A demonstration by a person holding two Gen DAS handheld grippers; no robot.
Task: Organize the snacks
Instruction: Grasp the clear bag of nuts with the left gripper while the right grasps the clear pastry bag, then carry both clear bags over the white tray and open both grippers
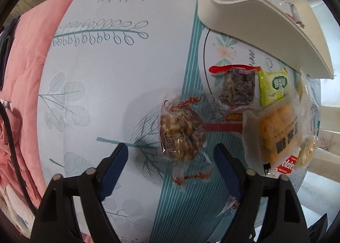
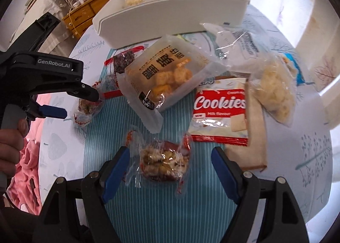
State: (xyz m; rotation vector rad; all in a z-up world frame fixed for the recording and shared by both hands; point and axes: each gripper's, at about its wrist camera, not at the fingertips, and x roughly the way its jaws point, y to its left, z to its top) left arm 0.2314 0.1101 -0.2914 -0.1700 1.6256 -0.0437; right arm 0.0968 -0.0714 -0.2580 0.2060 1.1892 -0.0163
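Red-and-white foil packet (image 2: 220, 109) reads "Cookies", "Milk flavour"; black left gripper (image 2: 70, 103) reads "GenRobot.AI". Left gripper and right gripper (image 2: 170, 156) each stand apart around a clear-wrapped nut cake (image 2: 164, 161), unclamped.

tray (image 2: 170, 16) set at the far side of the table (image 2: 308, 158) | cookie packet (image 2: 221, 111) laid near its middle, on a flat packet | puff bag (image 2: 276, 92) placed right of it | nut cake (image 2: 163, 162) lain nearer, between the right gripper's (image 2: 170, 158) fingers
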